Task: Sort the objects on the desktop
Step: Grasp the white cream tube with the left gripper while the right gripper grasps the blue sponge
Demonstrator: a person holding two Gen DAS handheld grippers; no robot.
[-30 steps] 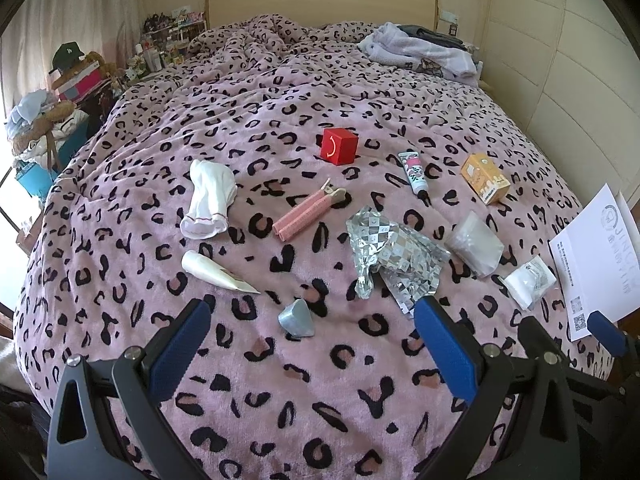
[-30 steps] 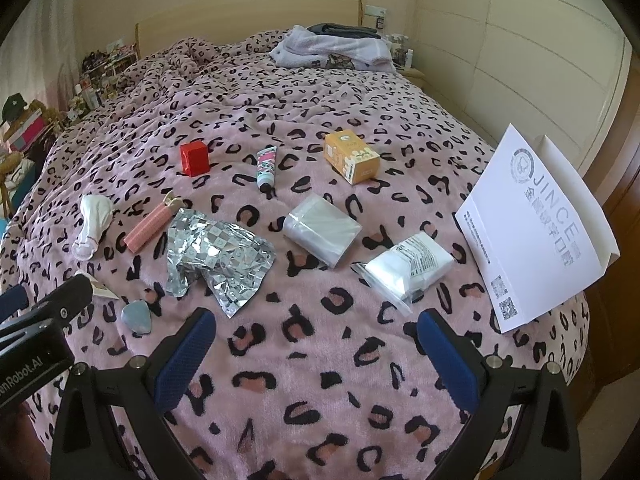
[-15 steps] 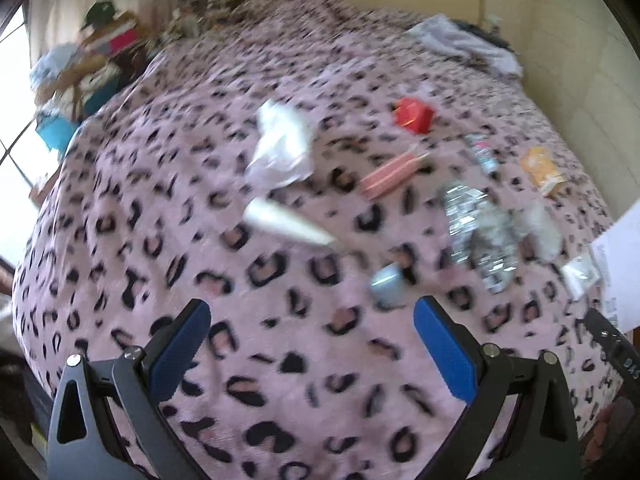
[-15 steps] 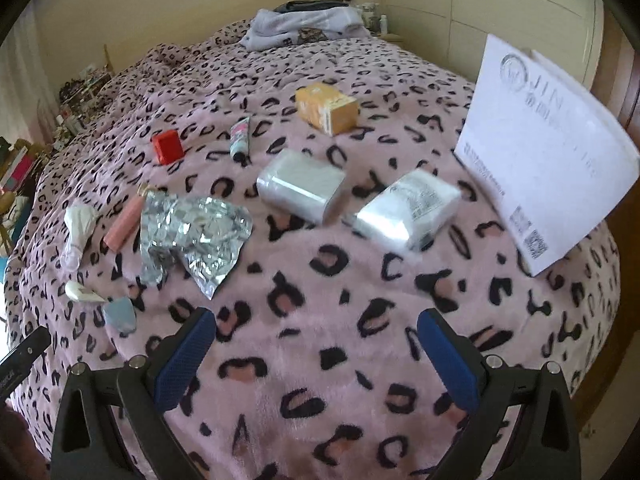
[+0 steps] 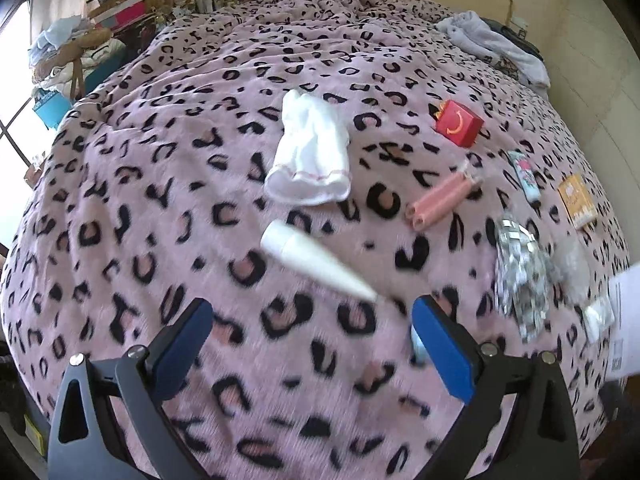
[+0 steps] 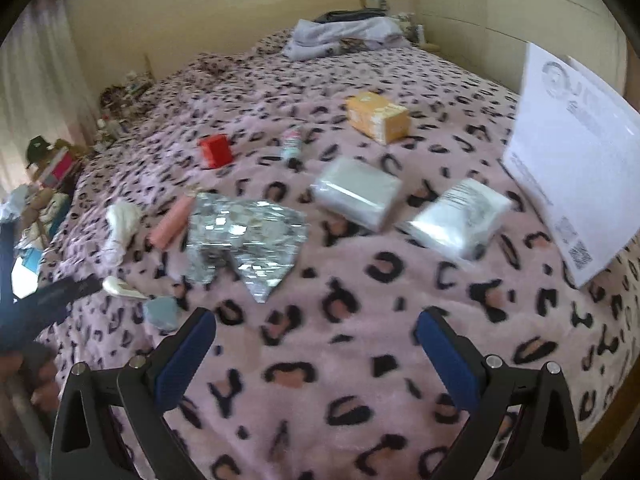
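Both views are smeared, so labels on the small packets are unreadable to you. In your left view, the small grey-blue object (image 5: pixel 418 346) is mostly hidden behind the right finger of your left gripper (image 5: pixel 314 336), whose jaws stand wide apart over the leopard-print blanket (image 5: pixel 120 184) with nothing between them. The white tube (image 5: pixel 312 258) lies just beyond, tip near that finger. Your right gripper (image 6: pixel 316 344) is also spread empty; the silver foil bag (image 6: pixel 244 236) lies farther, slightly left.
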